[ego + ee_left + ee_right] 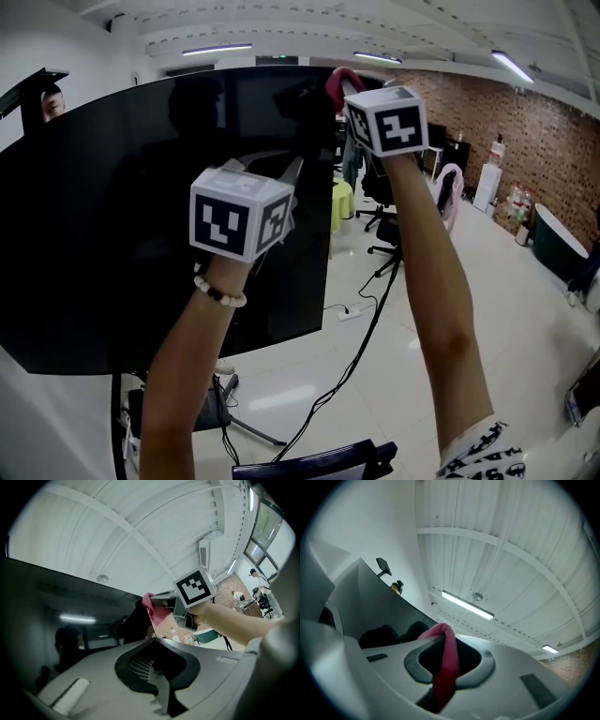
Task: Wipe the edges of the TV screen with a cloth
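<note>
Wiping well depends on contact, so begin with what sits nearest: the left tool point(154, 643) hovers in front of the dark TV screen point(141, 216), at about 8 o'clock from its partner. Its jaws are pressed together with nothing between them, and I judge it is best held off the glass so it leaves no mark. Higher and farther, at 1 o'clock in the head view, the right tool point(352, 89) is up at arm's length and pinches the pink cloth point(446, 663). The cloth loops over its closed tips and bunches at the panel's upper right corner point(330, 70); whether it touches there I cannot tell. The step in hand looks like a pass along the top edge point(187, 80) or the right-hand edge, starting from that corner. The cloth, not the bare tips, should meet the frame. The stroke should run in one steady line toward 9 o'clock, or down toward 6 o'clock, with light pressure, since the panel rests on a slim stand point(117, 412) and may rock. Beyond it, office chairs point(380, 187) and a brick wall point(525, 122) lie well apart from the work.
</note>
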The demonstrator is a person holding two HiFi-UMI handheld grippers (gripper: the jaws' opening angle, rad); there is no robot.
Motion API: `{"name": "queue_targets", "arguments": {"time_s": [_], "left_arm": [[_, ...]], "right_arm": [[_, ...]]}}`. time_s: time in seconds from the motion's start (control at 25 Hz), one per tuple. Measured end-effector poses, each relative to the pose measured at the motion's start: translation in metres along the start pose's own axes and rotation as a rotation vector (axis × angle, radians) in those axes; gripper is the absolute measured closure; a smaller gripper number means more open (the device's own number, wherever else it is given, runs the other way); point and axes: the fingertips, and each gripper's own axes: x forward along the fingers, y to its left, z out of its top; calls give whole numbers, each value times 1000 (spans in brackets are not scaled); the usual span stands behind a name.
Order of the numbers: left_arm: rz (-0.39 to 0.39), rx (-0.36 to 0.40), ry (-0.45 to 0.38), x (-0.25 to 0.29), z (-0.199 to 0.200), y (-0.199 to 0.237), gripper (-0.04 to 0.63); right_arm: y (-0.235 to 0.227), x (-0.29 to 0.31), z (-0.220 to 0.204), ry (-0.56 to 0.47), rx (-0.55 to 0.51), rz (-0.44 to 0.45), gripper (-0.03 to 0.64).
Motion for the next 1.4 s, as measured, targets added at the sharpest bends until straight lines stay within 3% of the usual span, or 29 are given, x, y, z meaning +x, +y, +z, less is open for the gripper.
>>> {"name": "queue_targets", "arguments": {"time_s": [0.32, 0.76, 0.92, 1.0, 1.16, 1.24, 1.4], "left_arm": [[30, 3, -10, -6, 14, 3, 589], [78, -5, 7, -12, 22, 9, 589], [93, -8, 6, -29, 19, 19, 589], [94, -6, 9, -55, 12, 34, 589], [64, -6, 16, -113, -11, 68, 589], [47, -8, 18, -121, -19, 76, 589], [24, -26, 22, -126, -25, 73, 589]], "right_arm": [[-24, 7, 40, -66, -4, -11, 561], [-6, 9, 51, -6, -129, 60, 561], [10, 5, 60, -8, -215, -7, 561], [26, -4, 70, -35, -183, -56, 561], [38, -34, 91, -177, -8, -255, 561], [42, -43, 103, -245, -40, -309, 561], [78, -34, 109, -200, -144, -212, 561]]}}
